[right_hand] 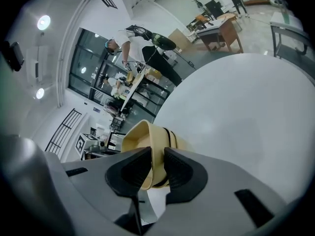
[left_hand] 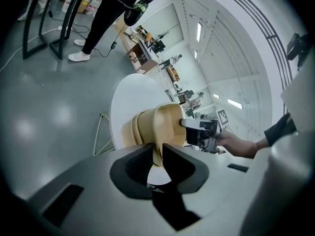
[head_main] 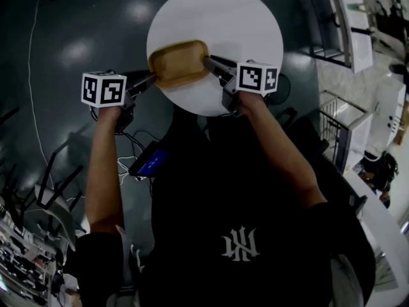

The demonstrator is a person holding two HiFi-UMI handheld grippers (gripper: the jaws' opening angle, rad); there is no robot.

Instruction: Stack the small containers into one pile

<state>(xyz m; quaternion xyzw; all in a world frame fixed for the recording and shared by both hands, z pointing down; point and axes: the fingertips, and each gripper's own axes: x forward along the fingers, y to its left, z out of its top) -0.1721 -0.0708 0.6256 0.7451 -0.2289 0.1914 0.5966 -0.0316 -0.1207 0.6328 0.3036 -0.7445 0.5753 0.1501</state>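
Observation:
A nested pile of tan containers (head_main: 179,61) rests near the front edge of the round white table (head_main: 243,24). My left gripper (head_main: 152,78) is shut on the pile's left rim, and my right gripper (head_main: 208,61) is shut on its right rim. In the left gripper view the thin tan wall (left_hand: 158,146) runs between the dark pads, with the right gripper (left_hand: 183,123) across the bowl. The right gripper view shows the stacked rims (right_hand: 152,154) pinched between its pads, a dark line marking the nested layers.
The table (right_hand: 246,112) stretches bare beyond the pile. Around it lies a dark glossy floor (head_main: 77,50). Shelving racks (head_main: 335,27) stand at the right, a chair (head_main: 54,190) at the lower left. A person (left_hand: 106,18) stands far off beside desks.

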